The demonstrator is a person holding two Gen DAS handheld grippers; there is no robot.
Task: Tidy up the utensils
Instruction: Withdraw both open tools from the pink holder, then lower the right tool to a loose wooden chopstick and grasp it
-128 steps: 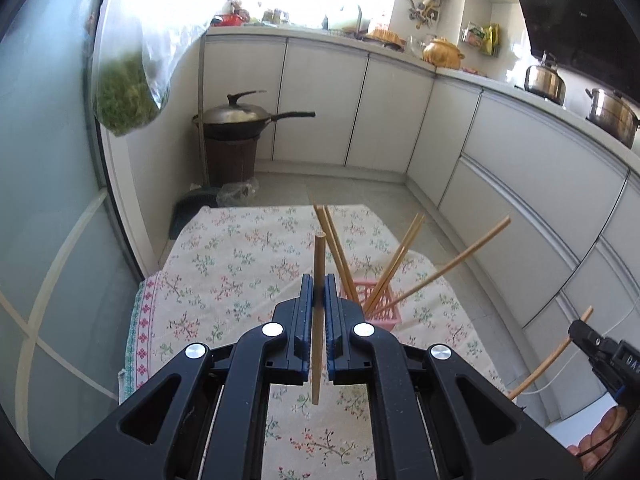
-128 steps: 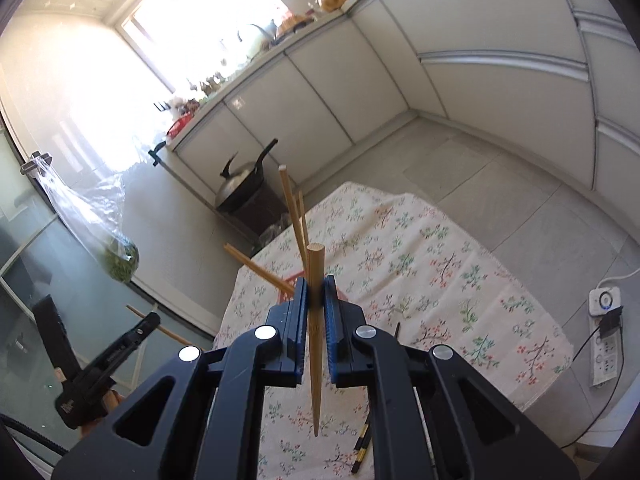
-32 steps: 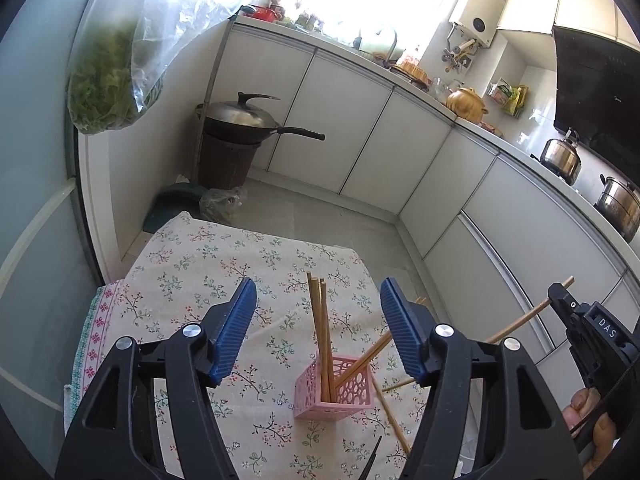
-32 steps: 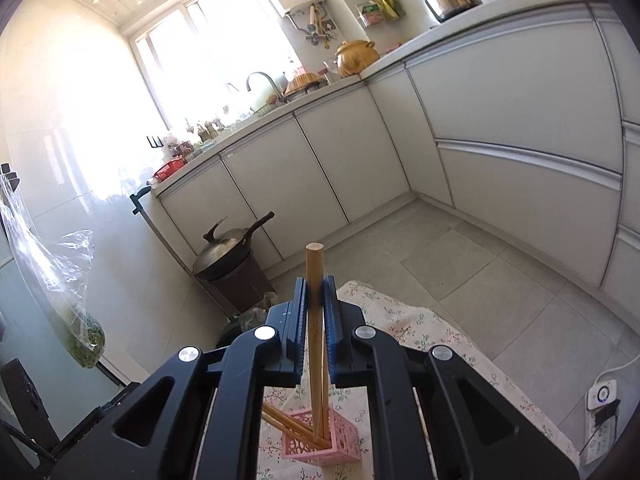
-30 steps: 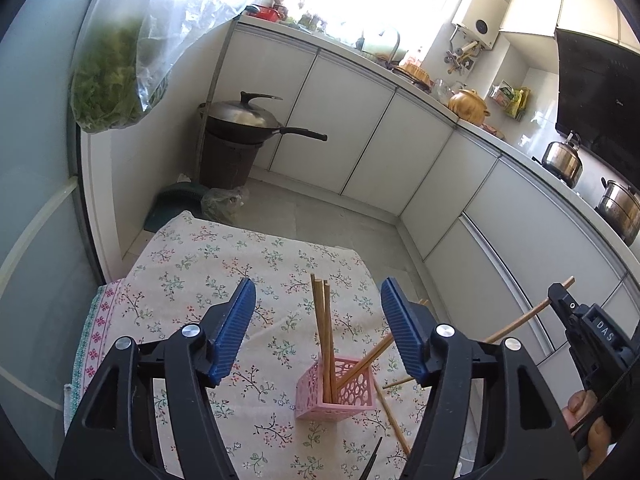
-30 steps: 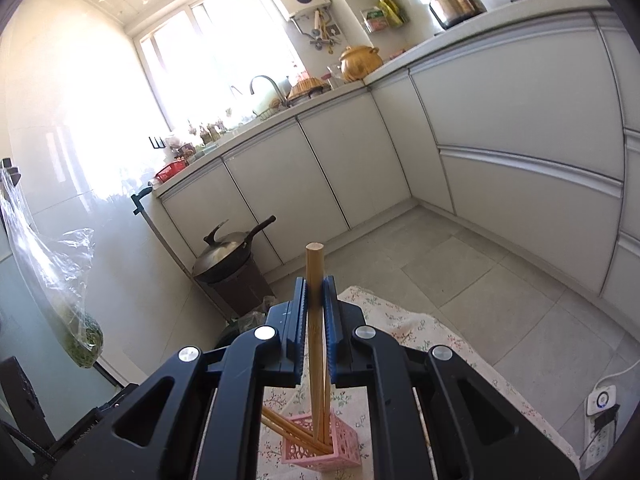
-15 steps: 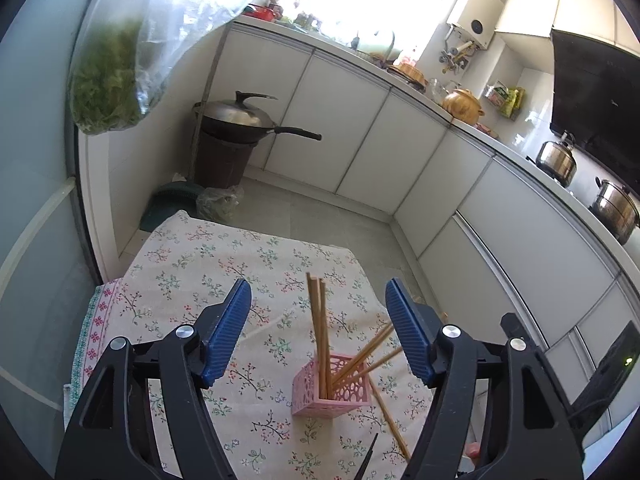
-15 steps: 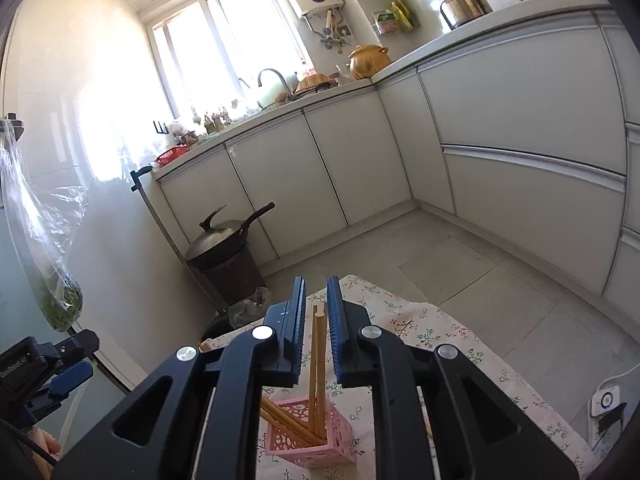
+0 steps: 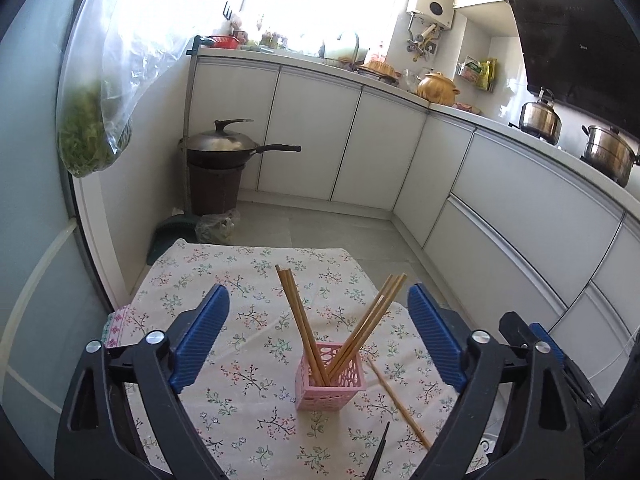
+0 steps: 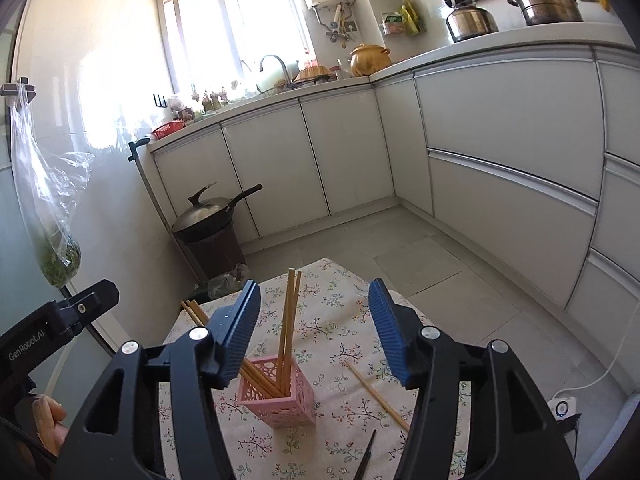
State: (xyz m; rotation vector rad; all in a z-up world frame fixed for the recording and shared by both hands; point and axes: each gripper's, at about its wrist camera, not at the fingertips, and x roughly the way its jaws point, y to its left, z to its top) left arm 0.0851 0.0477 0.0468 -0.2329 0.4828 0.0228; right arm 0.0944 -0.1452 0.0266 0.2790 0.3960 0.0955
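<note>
A pink lattice basket (image 9: 330, 376) (image 10: 280, 396) stands on the floral tablecloth (image 9: 224, 408) with several wooden chopsticks (image 9: 296, 312) (image 10: 288, 320) leaning in it. One loose chopstick (image 9: 396, 400) (image 10: 376, 396) lies on the cloth to its right. A dark utensil tip (image 9: 380, 456) (image 10: 366, 460) shows at the near edge. My left gripper (image 9: 316, 300) hangs above and behind the basket, its jaws opening wide, nothing between the pads. My right gripper (image 10: 315, 296) is also opening. The chopsticks stand beyond its pads, untouched.
A lidded wok (image 9: 224, 148) sits on a brown bin by the white cabinets (image 9: 312, 136). A bag of greens (image 9: 92, 140) hangs at the left by the glass door. A power strip (image 10: 562, 406) lies on the floor at the right. The table's far edge drops to grey tiles.
The right gripper has let go of the chopstick, which now stands in the basket, and its jaws have spread apart. The left jaws have widened and that gripper has shifted sideways.
</note>
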